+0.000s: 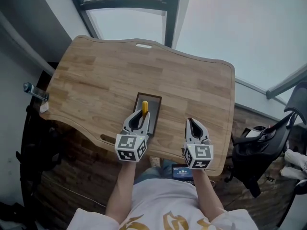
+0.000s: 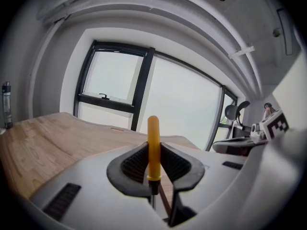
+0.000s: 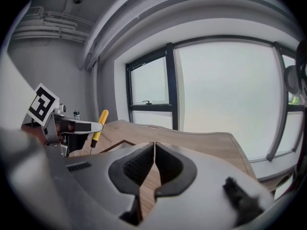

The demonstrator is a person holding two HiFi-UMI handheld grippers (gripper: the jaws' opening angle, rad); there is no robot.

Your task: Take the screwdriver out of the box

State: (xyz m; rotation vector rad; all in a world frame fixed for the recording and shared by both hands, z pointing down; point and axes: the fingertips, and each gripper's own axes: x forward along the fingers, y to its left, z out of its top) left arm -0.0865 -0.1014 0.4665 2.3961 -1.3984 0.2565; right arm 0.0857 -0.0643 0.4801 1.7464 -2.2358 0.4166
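No words or numbers can be read. At the near edge of the table [image 1: 96,85], the cubes on the left gripper [image 1: 139,118] and the right gripper [image 1: 191,122] show black-and-white square patterns. The gold print on the shirt [image 1: 163,202] is cut off.

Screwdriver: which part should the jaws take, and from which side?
The yellow handle, low down near its collar, approached from the person's side with one jaw on each side of it. The screwdriver sits roughly upright in the left gripper this way. The thick round handle fills the ribbed pads, while the thin shaft below would likely slip. The handle's top pokes out above the jaws, over the box.
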